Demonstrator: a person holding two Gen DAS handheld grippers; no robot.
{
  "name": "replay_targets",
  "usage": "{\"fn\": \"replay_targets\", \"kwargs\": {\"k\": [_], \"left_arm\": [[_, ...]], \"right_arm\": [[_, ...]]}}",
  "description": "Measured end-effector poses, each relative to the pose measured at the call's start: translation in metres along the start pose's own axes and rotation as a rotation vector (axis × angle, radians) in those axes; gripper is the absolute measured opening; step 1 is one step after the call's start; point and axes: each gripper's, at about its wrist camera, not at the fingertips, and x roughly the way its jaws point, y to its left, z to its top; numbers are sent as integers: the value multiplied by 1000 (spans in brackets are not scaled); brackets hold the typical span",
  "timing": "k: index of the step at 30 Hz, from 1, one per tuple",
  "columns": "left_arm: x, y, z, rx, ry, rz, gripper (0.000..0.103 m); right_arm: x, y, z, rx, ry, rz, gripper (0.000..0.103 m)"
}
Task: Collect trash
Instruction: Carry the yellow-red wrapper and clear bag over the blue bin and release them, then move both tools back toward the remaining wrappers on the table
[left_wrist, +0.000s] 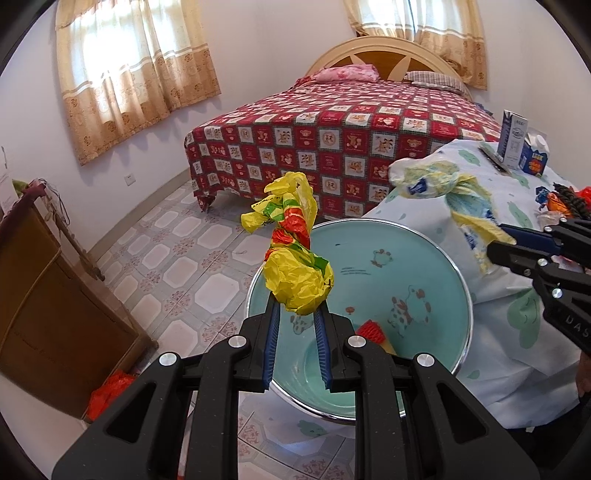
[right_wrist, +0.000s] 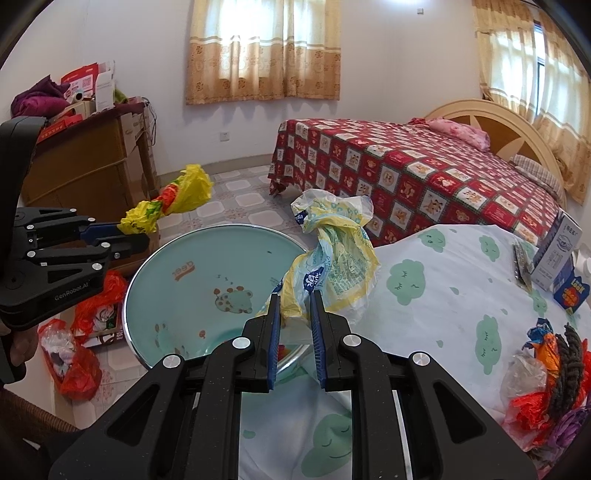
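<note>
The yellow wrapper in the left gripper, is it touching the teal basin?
Apart. The right wrist view shows the yellow wrapper in the left gripper, with floor visible between it and the teal basin.

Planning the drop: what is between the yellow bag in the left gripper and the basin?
Nothing. In the left wrist view the yellow bag hangs above the basin with only air between.
</note>
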Motion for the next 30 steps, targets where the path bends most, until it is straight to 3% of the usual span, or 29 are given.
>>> {"fn": "replay_targets", "kwargs": {"k": [3, 4, 6, 14, 20, 23, 27, 30], "left_arm": [[-3, -4, -2, 10, -5, -18, 26], [-3, -4, -2, 8, -7, -17, 37], [-3, -7, -3, 16, -7, -17, 39], [2, -10, -6, 13, 16, -16, 48], [6, -28, -10, 38, 39, -39, 53], [5, -48, -13, 70, 48, -63, 53], [-2, -81, -14, 126, 36, -92, 57], [-7, -108, -12, 158, 27, -121, 57]], "right_arm": [[0, 4, -1, -18, -3, 16, 20], [0, 5, -2, -19, -1, 23, 30], [-1, 5, -3, -20, -9, 23, 41], [-26, -15, -10, 46, -35, -39, 43], [-97, -51, -37, 108, -102, -163, 49], [-141, -87, -67, 202, -128, -265, 53], [-178, -137, -108, 366, -101, -422, 57], [-190, -163, -139, 470, -70, -469, 57]]}}
